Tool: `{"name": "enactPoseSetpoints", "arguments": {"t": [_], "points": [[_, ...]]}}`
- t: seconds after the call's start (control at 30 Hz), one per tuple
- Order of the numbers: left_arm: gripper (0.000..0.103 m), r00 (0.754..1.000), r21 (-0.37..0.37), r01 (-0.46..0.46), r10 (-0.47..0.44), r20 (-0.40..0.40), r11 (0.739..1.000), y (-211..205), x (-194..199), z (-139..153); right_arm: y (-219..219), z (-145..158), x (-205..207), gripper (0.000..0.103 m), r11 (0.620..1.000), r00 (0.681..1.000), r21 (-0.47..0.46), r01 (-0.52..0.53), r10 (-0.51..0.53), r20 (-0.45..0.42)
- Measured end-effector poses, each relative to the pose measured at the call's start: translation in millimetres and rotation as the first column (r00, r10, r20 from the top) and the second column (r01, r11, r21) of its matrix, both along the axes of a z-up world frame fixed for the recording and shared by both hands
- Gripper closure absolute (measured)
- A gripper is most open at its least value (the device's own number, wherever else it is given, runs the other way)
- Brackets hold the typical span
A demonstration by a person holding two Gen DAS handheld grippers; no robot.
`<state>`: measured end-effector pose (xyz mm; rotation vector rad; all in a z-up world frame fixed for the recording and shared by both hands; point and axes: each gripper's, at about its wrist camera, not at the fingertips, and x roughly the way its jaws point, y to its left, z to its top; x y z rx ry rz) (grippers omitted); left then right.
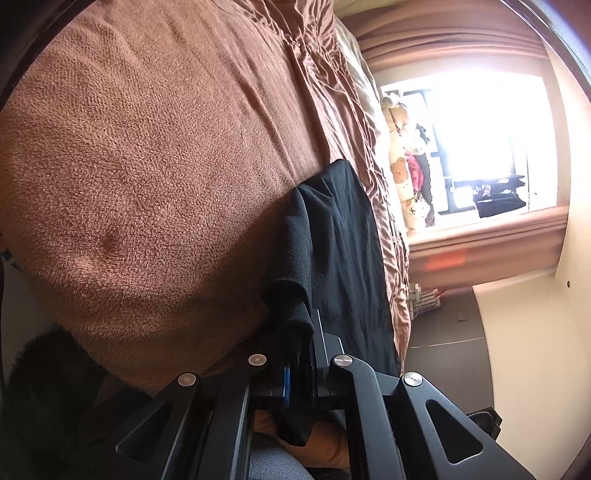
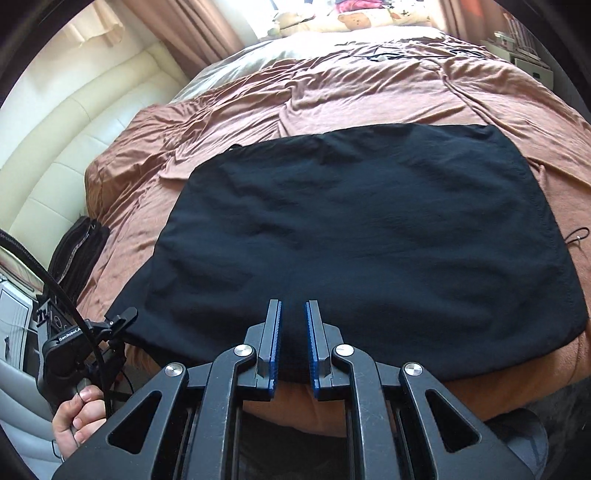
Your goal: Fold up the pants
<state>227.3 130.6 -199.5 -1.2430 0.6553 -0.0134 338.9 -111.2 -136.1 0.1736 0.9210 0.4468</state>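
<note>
Pants: black soft-knit pants (image 2: 354, 236) lie folded into a broad, roughly rectangular panel on the bed, near edge closest to the camera, far edge straight across.
Surface of the pants: mostly flat, with shallow ripples; a stitched hem runs down the right side.
Left corner: that end of the black cloth (image 1: 332, 236) is lifted off the bed and hangs in a bunched fold.
Left tongs: the left tongs (image 1: 301, 354) are together, clamped on that bunched black fabric; the cloth drapes out of them on both sides.
Right tongs: the right tongs (image 2: 293, 332) hang over the near edge of the pants, blue ribbed pads (image 2: 276, 332) almost together with a narrow slit between; nothing pinched there that I can make out.
Hand: on the left of the right-wrist view a person's hand (image 2: 79, 417) grips the handle of the other black tool (image 2: 70, 354), a black cable looping up from it.
Bed: rust-brown satin-like sheet (image 2: 332, 96), heavily creased, under the pants; a paler cream cover (image 2: 295, 44) further back.
Blanket: fuzzy brown fleece blanket (image 1: 147, 166) fills most of the left-wrist view, nubbly in texture.
Around: cream padded headboard (image 2: 55, 166) to the left, a teddy-bear print cushion (image 2: 354, 20) by the bright window, pinkish-brown pleated curtains (image 1: 443, 40).
In the way: a thin dark cord (image 2: 580, 234) lies on the sheet just beside the right hem.
</note>
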Motion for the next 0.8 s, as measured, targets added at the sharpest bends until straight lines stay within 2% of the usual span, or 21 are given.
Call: {"name": "enactPoseSetpoints", "arguments": {"t": [0.13,0.3,0.43,0.6,0.8], "points": [[0.096,0.999,0.023,-0.007,0.006,0.041,1.000,0.8,-4.7,5.4,23.3,-15.2,14.2,0.093,0.999,0.999,-0.036,-0.037,0.036,-0.014],[0.096,1.000,0.000,-0.007,0.007,0.023,1.000,3.1,-1.3,0.2,34.2,-42.3,27.6,0.093,0.997,0.997,-0.068,-0.045,0.041,-0.062],[0.096,1.000,-0.027,-0.004,0.004,0.002,1.000,6.0,0.2,-5.7,27.7,-36.7,32.4,0.093,0.997,0.995,-0.059,-0.056,0.050,-0.085],[0.096,1.000,-0.016,-0.006,0.006,-0.008,1.000,5.2,0.0,-4.3,27.2,-22.8,40.1,0.093,0.996,0.997,-0.061,-0.058,0.055,-0.059],[0.096,1.000,-0.024,-0.010,0.009,-0.018,1.000,2.7,2.6,-3.7,37.5,-28.2,70.8,0.093,0.996,0.996,-0.075,-0.047,0.041,-0.081]]}}
